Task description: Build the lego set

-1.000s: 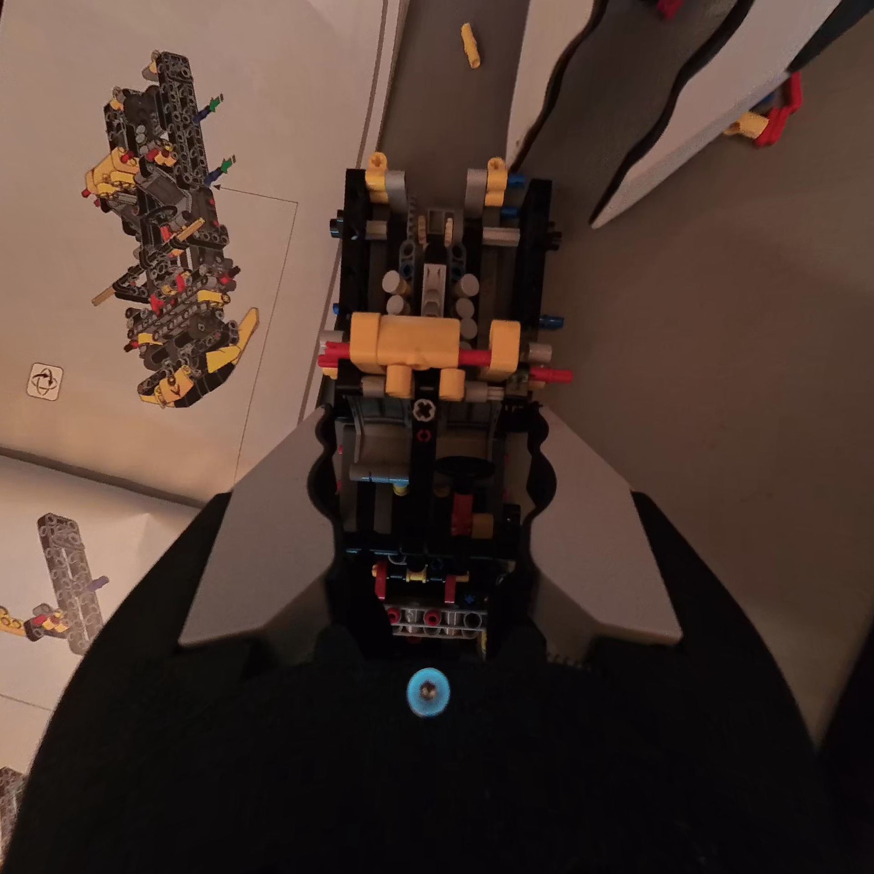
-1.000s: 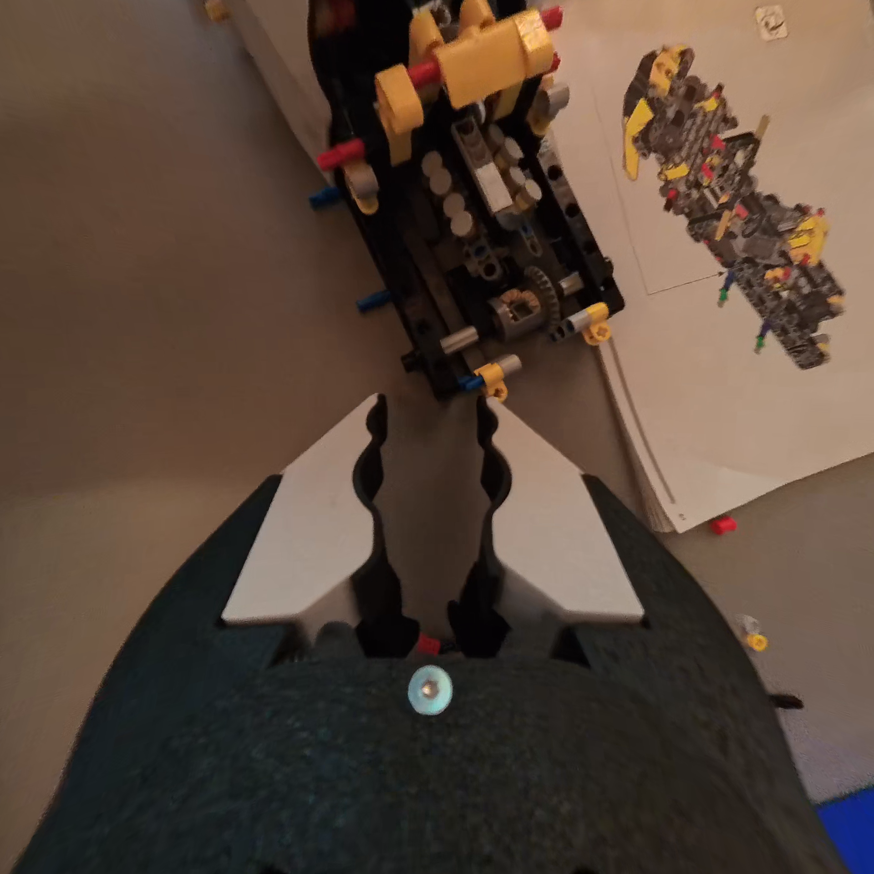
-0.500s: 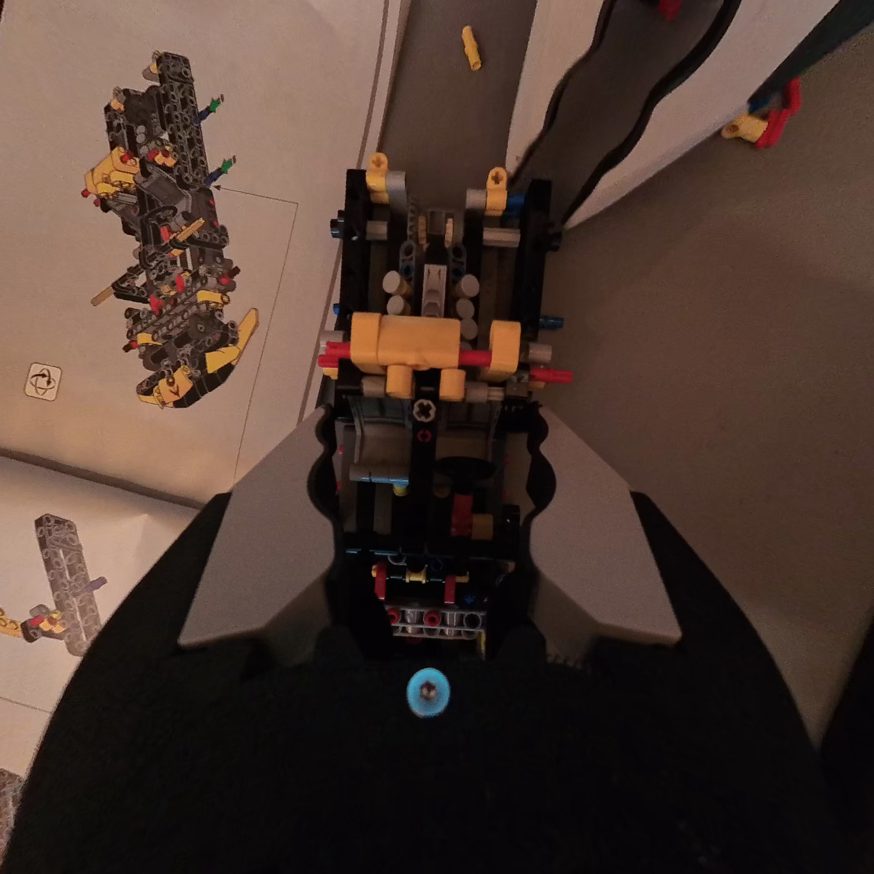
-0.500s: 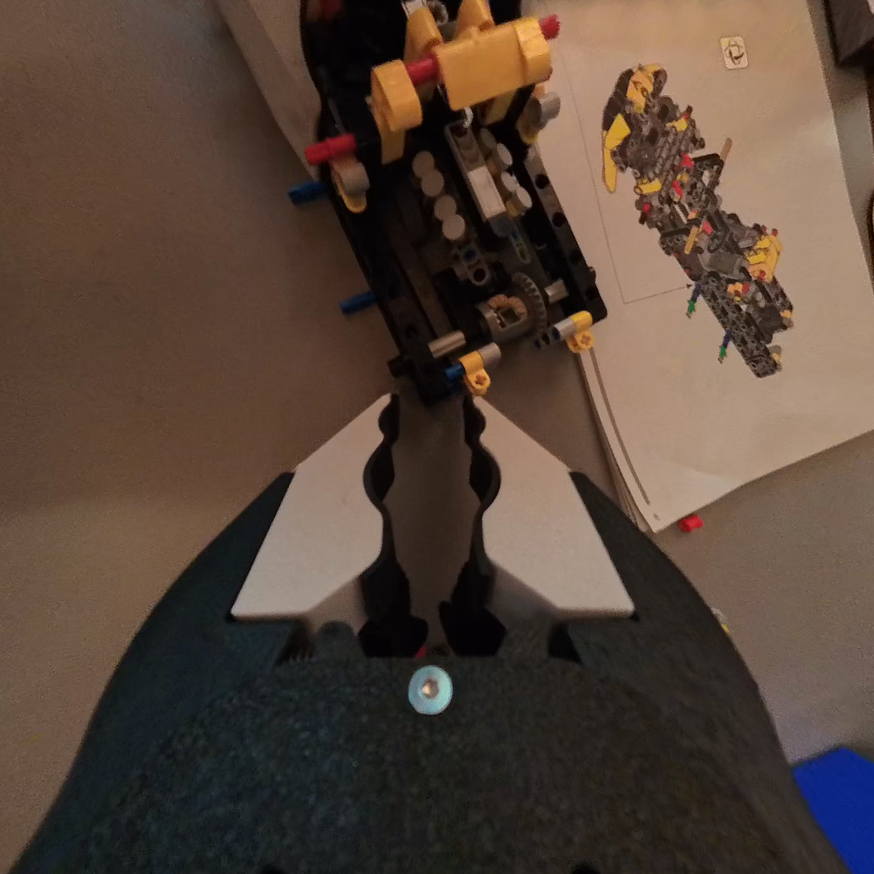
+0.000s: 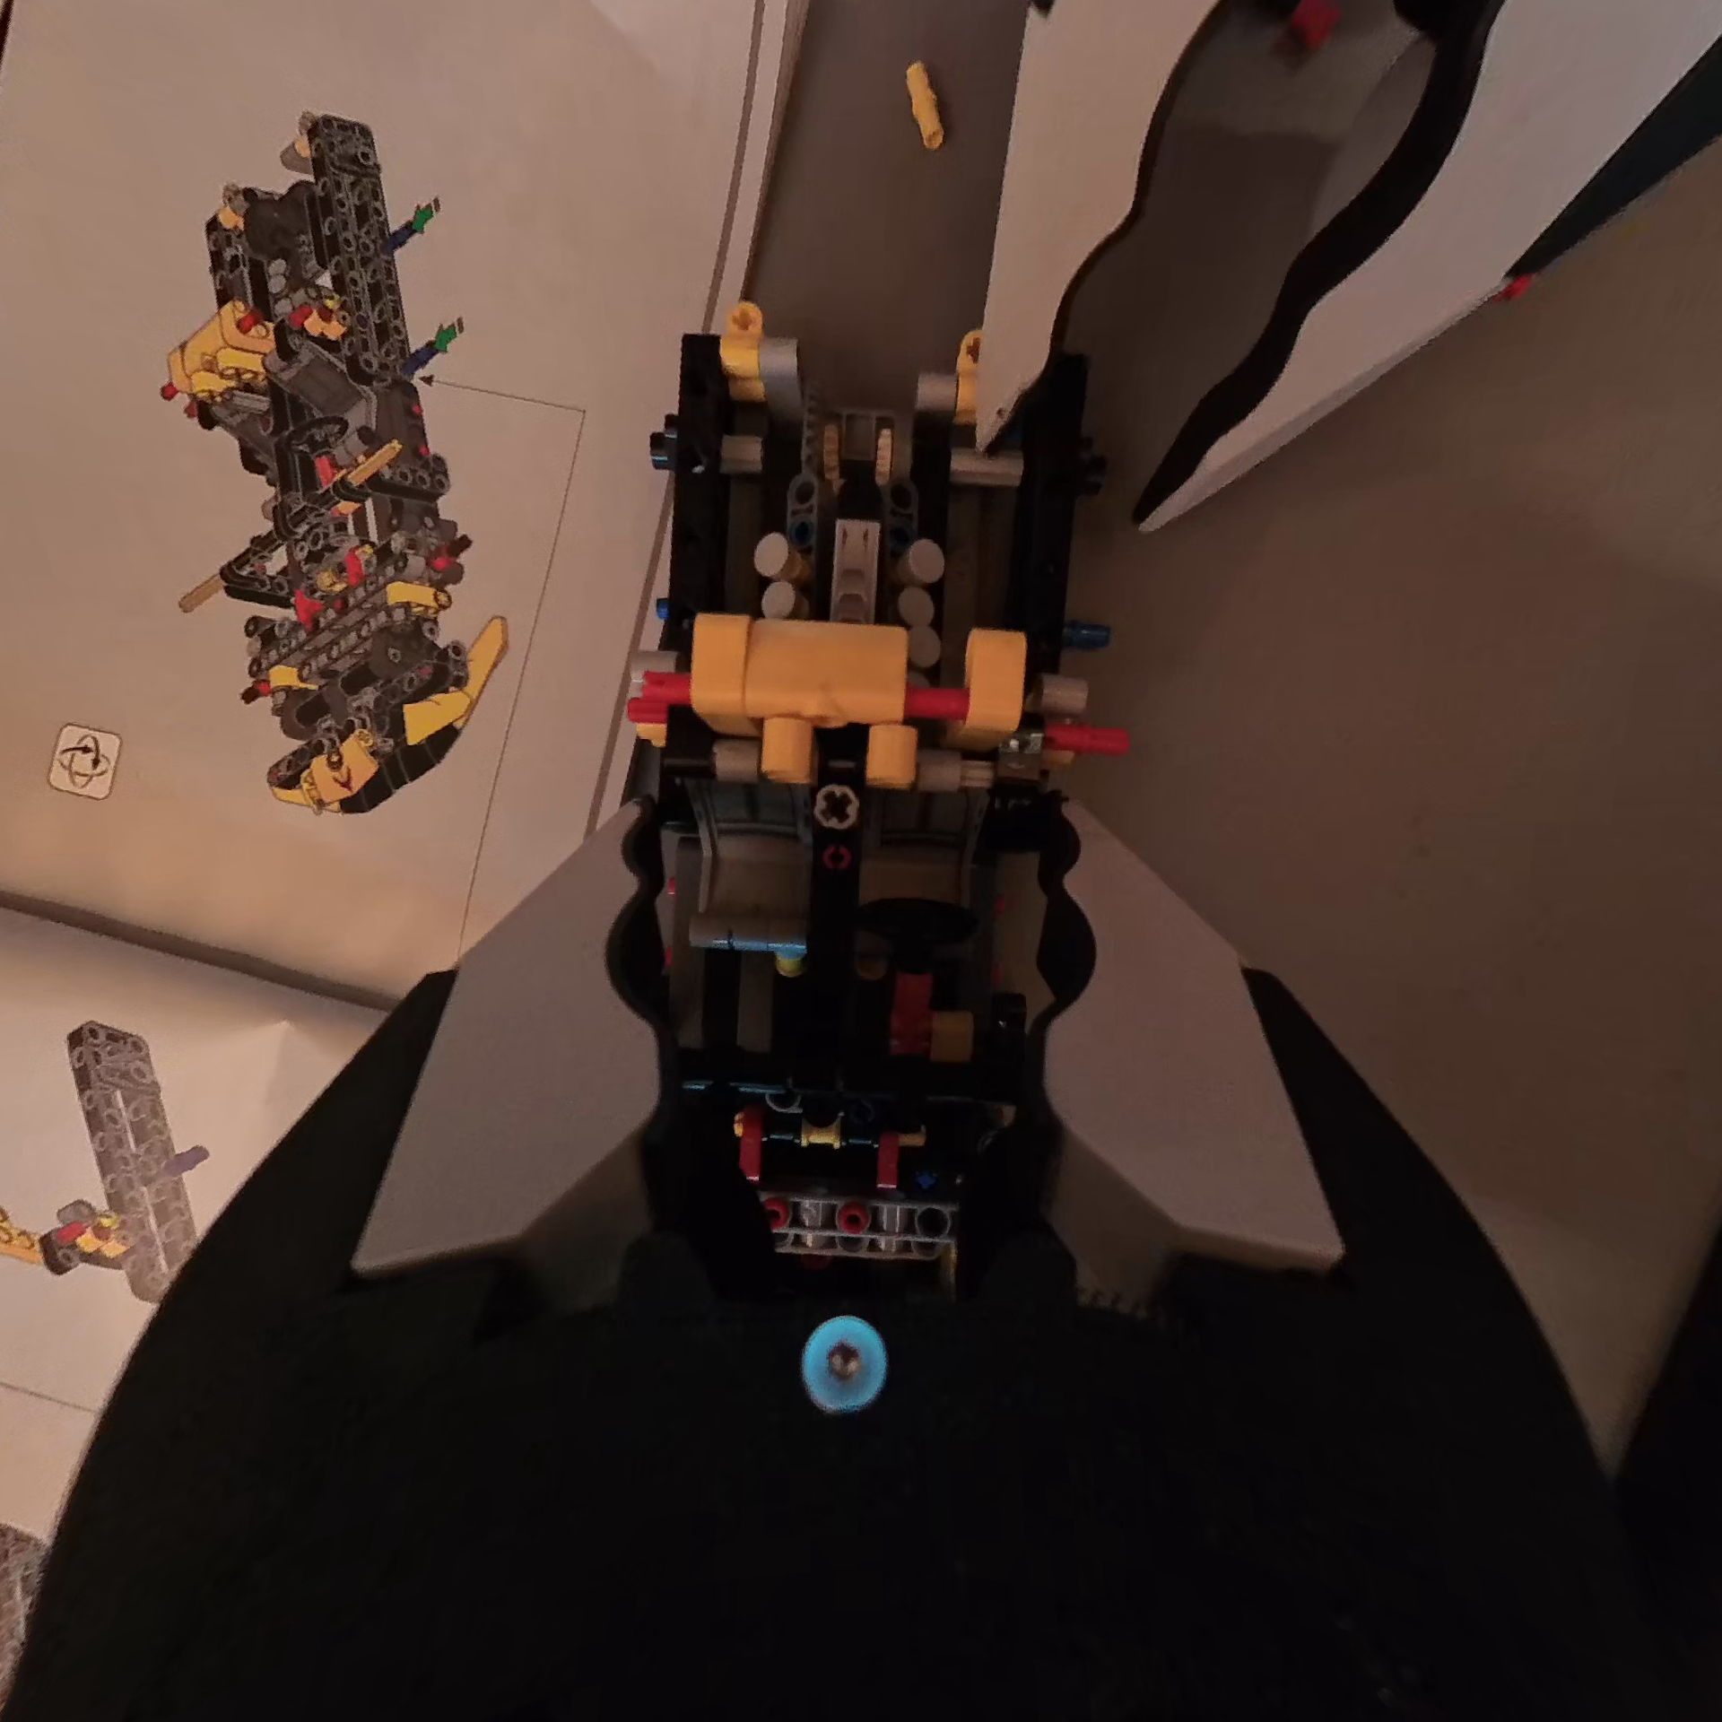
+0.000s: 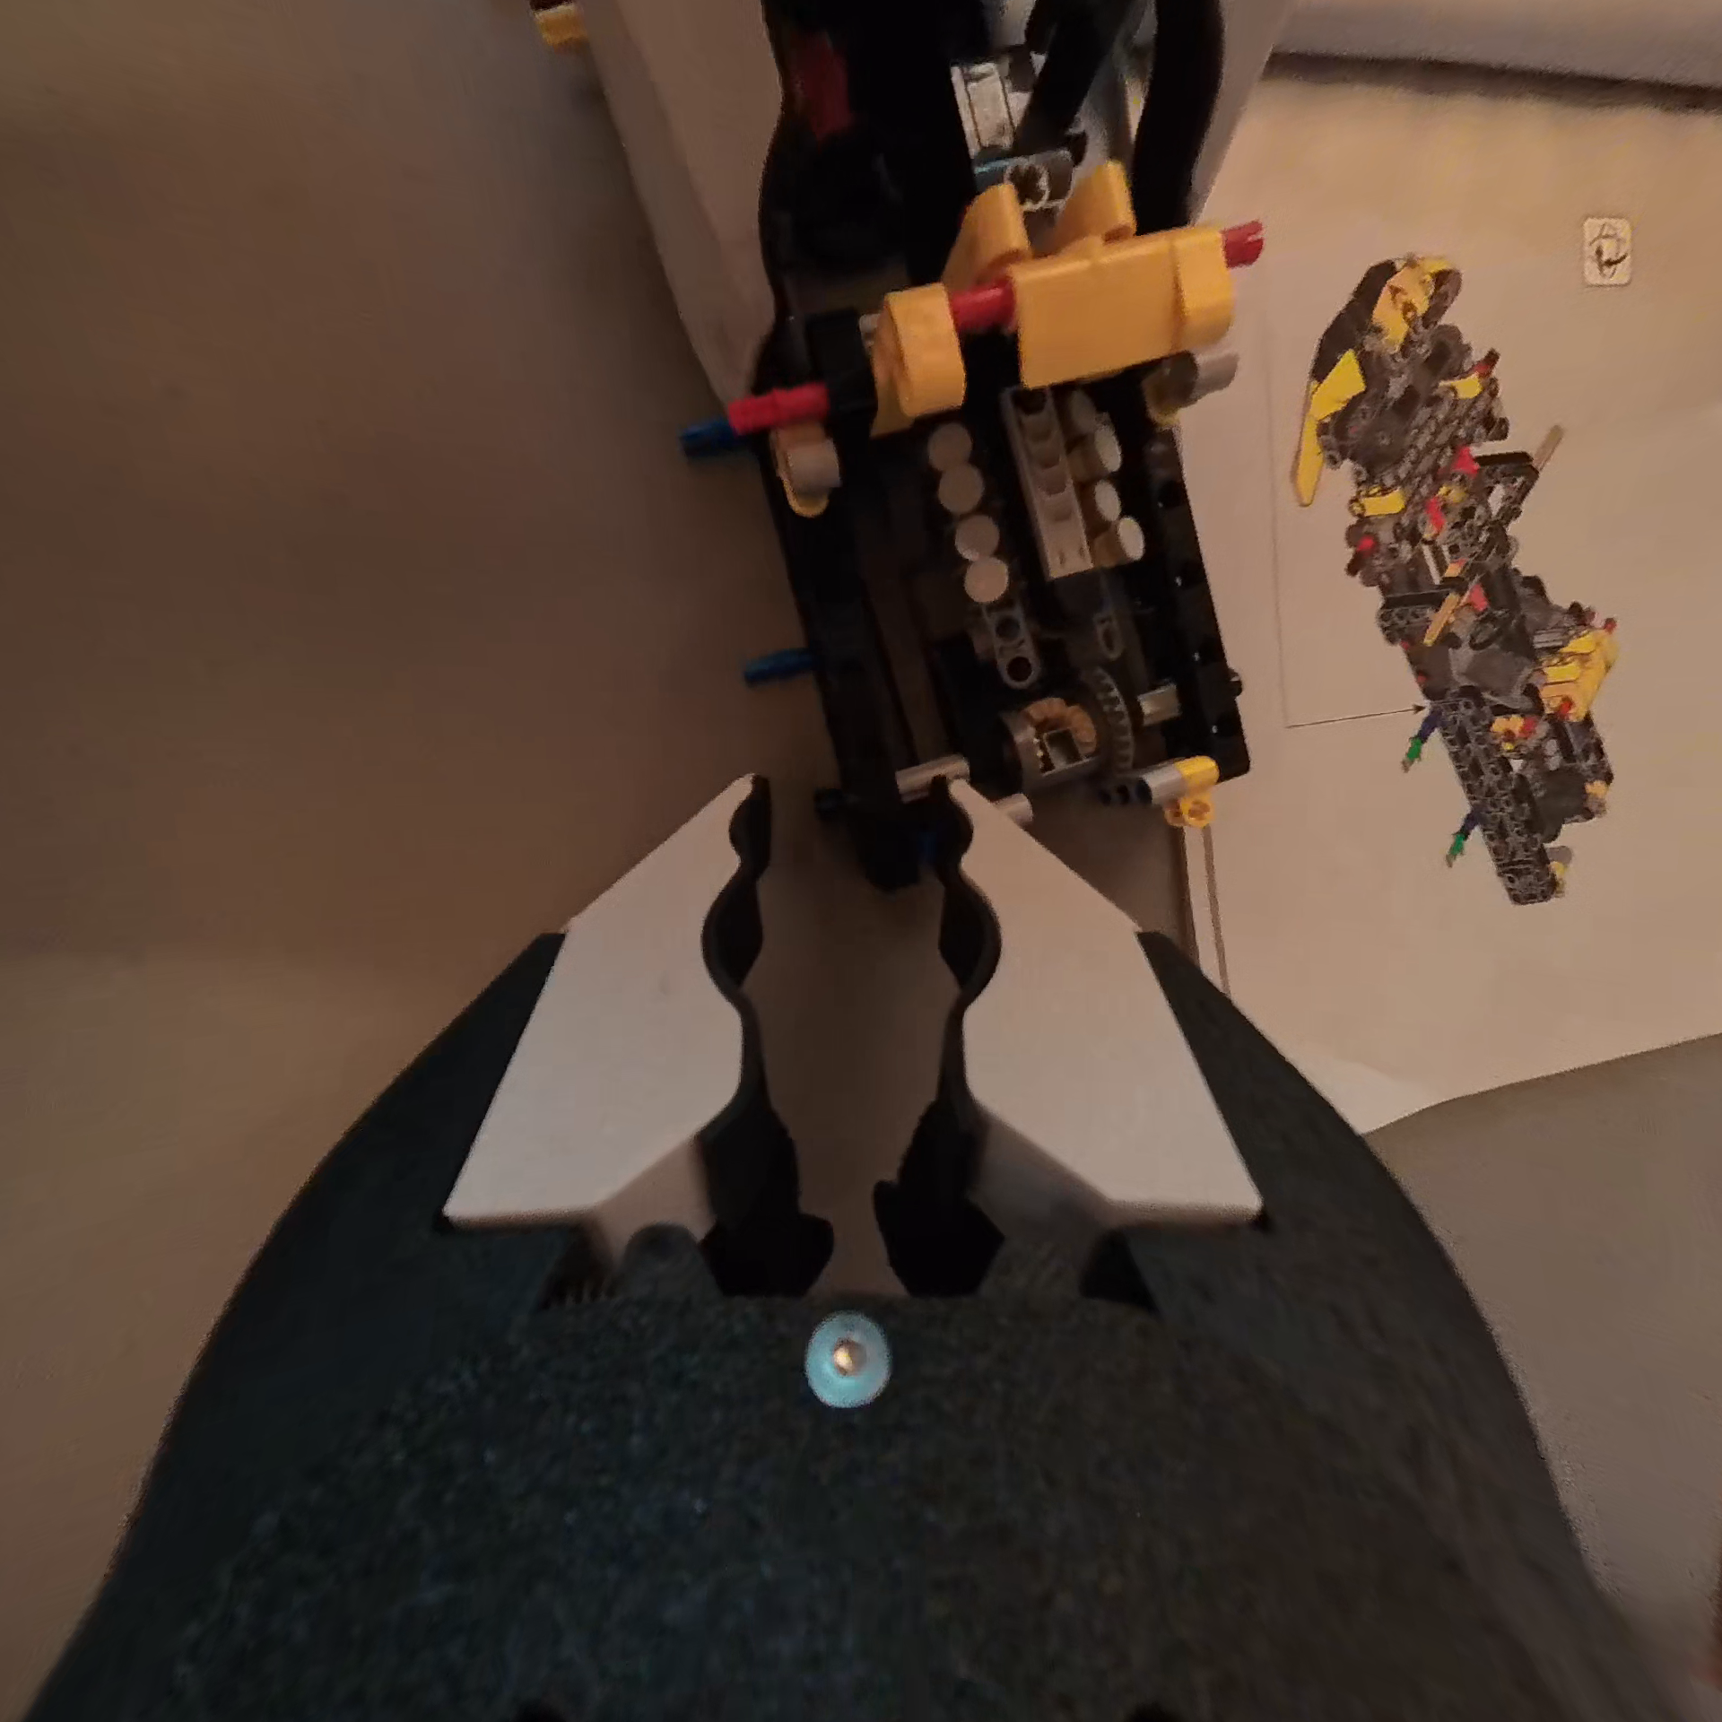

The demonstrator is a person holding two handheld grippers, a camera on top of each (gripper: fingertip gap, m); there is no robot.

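Two grippers meet on one model. Nearest in the left wrist view, the left gripper (image 5: 853, 941) is pinching the near half of the half-built model (image 5: 867, 708), one finger against each long black side beam, so the model sits on the grey table (image 5: 1398, 745) just right of the open instruction booklet (image 5: 373, 466).

Judging by its look, the model is light but stiff along those black beams and fragile everywhere else: pins, red rods and small yellow connectors stick out and would pop off or shift under a sideways squeeze. The beams are the safe hold; the big yellow block (image 5: 820, 676) across the middle and the gears at the far end are not.

Farther off, the right gripper (image 6: 853, 811) has its fingers spread a little, the tips straddling the far right corner of the black frame, by a grey pin; whether they touch it I cannot tell.

Against the frame a second ago, the right gripper has moved in from just short of the model, and the yellow connector at that corner is now mostly hidden behind a finger. The left gripper's hold and the model's place look unchanged. Beyond, a loose yellow pin (image 5: 924, 91) lies on the table.
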